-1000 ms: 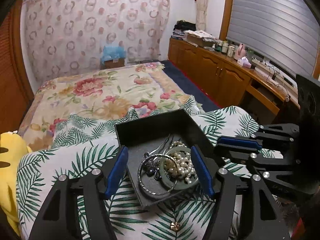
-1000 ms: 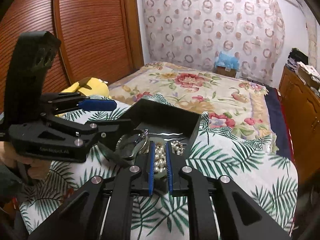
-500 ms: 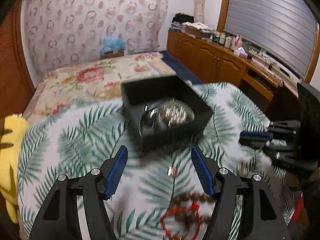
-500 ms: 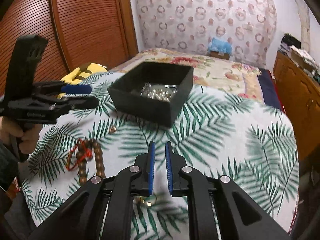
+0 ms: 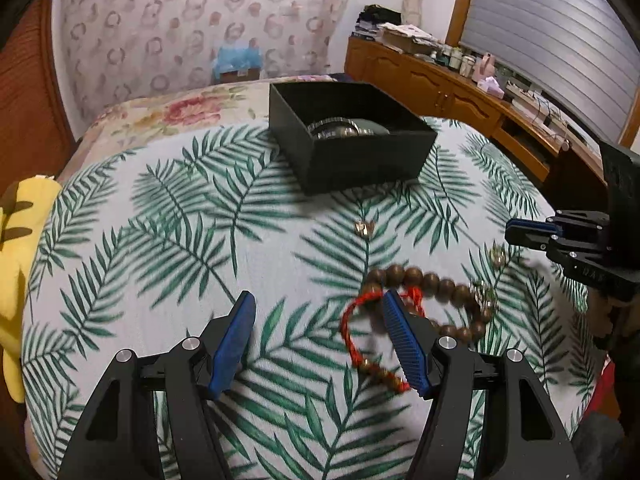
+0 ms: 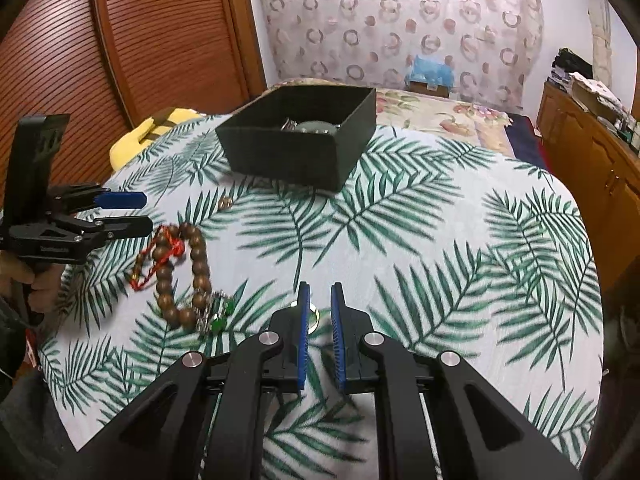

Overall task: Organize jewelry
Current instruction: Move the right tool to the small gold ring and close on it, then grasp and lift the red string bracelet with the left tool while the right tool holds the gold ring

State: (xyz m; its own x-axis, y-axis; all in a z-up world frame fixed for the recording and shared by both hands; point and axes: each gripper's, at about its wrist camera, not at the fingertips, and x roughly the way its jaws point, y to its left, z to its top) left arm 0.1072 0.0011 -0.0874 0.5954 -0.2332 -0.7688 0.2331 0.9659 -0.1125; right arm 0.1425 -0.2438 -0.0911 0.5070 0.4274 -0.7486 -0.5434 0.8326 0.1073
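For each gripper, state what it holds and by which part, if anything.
Nothing is held. The left gripper is open over the cloth; the right gripper has a narrow, empty gap.

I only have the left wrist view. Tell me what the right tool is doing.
Observer: The right tool hovers low over the cloth, fingers slightly apart, holding nothing.
Operator: Say what lies at its tips.
Observer: A ring lies on the cloth, partly hidden behind its left finger.
Operator: Report the bracelet's near end.
Observer: The bracelet ends in green beads, just left of the tool.
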